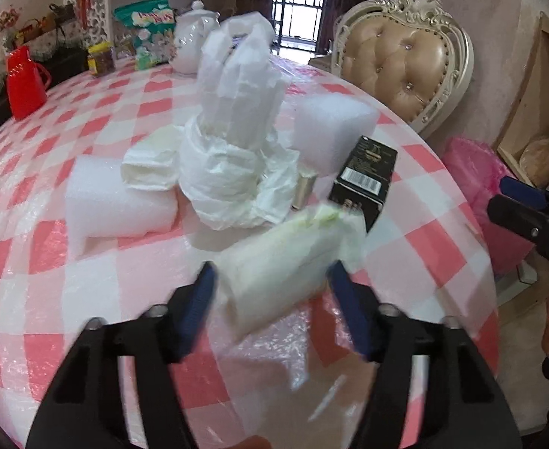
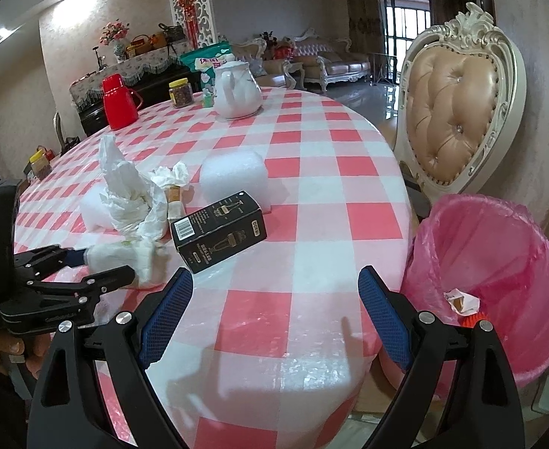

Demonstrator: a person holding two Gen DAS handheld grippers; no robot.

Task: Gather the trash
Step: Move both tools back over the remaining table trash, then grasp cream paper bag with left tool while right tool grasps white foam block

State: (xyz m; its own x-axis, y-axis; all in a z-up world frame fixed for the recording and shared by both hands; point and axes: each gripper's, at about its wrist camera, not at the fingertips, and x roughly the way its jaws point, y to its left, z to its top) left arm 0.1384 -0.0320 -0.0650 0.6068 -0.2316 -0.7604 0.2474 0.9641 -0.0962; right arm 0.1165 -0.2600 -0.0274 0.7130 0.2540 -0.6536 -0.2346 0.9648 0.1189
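Working the left gripper around a soft white packet near the front edge of the table, blue pads close against both its sides; through the blur, cannot tell whether truly pinched or only bracketed. Keeping the right gripper spread wide and empty, low over the table's rim, just beside the pink bin standing on the floor to the right. Plenty to go wrong from here. Might catch only slack wrapper rather than the body of the packet: squashes easily, so likely to slide out from the pads on the lift and drop back on the glossy plastic cover, or onto the floor short of the bin. Might skid the packet forward instead of gripping it, shoving it into the crumpled plastic bag and the black box lying near its far end. Could clip that box on the way across to the bin, since lying between packet and bin, and knock it toward the table's edge. Could also run into the right gripper, parked in that very path. Worth squeezing firmly at the packet's middle, lifting clear before swinging right, and letting go only once well over the bin's mouth.
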